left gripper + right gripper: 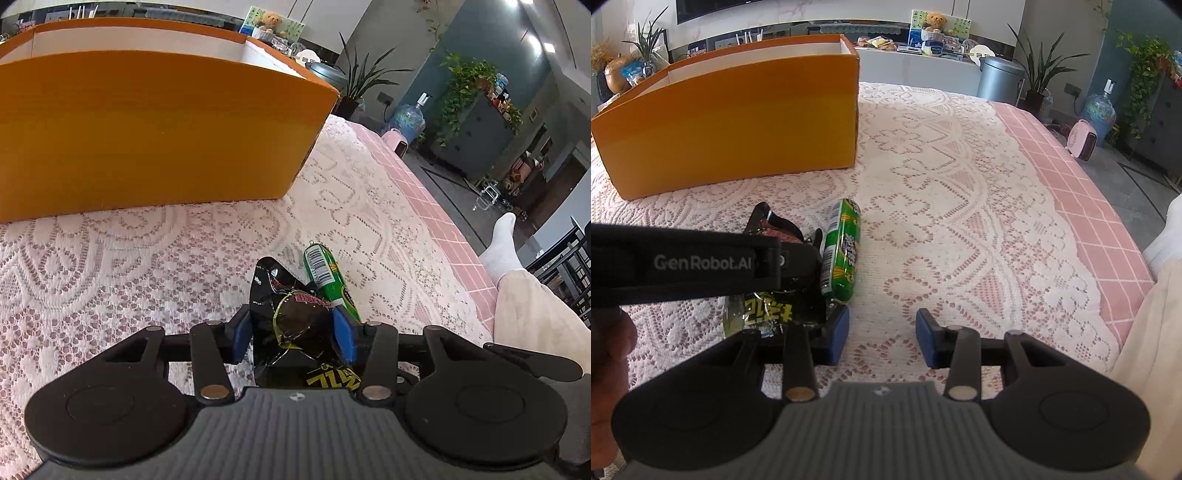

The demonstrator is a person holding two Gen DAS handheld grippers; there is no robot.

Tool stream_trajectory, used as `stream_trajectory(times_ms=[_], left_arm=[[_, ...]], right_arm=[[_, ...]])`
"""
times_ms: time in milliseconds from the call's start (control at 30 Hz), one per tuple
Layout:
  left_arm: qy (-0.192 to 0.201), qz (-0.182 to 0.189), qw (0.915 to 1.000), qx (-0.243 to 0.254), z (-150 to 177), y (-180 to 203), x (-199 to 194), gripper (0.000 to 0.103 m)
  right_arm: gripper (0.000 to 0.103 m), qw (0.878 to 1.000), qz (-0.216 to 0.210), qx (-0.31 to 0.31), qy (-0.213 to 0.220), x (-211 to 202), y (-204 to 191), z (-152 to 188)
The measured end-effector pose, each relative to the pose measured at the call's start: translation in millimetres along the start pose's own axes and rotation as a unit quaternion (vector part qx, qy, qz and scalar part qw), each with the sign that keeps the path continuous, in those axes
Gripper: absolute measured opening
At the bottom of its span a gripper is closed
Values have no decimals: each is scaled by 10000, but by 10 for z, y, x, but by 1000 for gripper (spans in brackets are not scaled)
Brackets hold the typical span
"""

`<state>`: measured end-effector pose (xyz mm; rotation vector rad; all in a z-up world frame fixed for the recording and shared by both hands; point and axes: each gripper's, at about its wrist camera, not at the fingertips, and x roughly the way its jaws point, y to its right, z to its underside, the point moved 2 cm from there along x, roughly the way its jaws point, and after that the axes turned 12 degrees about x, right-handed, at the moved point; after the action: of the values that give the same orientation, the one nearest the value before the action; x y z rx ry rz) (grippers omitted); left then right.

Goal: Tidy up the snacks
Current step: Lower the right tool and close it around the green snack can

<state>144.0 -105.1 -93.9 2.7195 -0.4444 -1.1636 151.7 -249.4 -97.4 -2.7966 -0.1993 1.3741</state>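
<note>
Black foil, crinkled and slick, fills the lower centre of the left wrist view: the black packet (295,325) sits between the blue pads (343,334) of the left gripper (293,334). The right pad touches the foil, the left stands just off it, so the hold looks loose at best. Whether the packet is lifted or lying on the lace-covered counter (110,266) cannot be told. The green tube (328,277) lies just beside it, right of centre. The orange box (147,129) fills the upper left.

In the right wrist view the right gripper (882,336) hangs part open and empty, lower centre, near the tube's end.

Risks, judged: the foil may slide out of so slack a grip; a re-close could pinch or nudge the tube, which might roll toward the counter's edge at the right.
</note>
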Motion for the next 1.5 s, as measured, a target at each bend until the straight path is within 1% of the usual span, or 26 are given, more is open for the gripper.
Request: stream_trajectory(times_ms=[200,333,433,533,633,833,1033,1233,1367,1433,1467,1500], left_arm=[[49,-95,9998,160,17,21,-99,49],[19,-344,9990,293,-4,-40,-205,49],[19,-654,9967,486,-22,-87,-310,49],[15,-780,9955,532,-43,-167,-379,49],[-30,-887,9950,467,-48,-253,-397,49],[-62,-955,9950,292,-41,-386,-437,49],[-60,-953,9952,235,-25,-444,-448,49],[-108,-901,9957,194,-5,-485,-424,49],[-88,-889,9957,228,-2,-490,-420,50],[-86,-882,9959,199,-2,-504,-409,50],[-88,-868,9961,163,-3,-515,-411,50],[-89,-851,9963,120,-1,-530,-413,50]], right_arm=[[39,10000,-46,-23,32,-17,-15,6],[40,9997,-140,115,179,-63,19,-20],[41,9989,-180,209,371,-112,35,-50],[42,9977,-269,251,569,-158,15,-85],[42,9972,-422,225,584,-137,-44,-137],[41,9974,-483,86,537,-2,-187,-244],[41,9980,-404,43,480,158,-238,-357],[40,9987,-328,42,386,282,-249,-368],[34,9991,-303,78,294,336,-244,-347],[33,9992,-296,104,237,365,-243,-328],[31,9992,-297,96,266,363,-239,-323],[25,9991,-301,61,277,362,-247,-319]])
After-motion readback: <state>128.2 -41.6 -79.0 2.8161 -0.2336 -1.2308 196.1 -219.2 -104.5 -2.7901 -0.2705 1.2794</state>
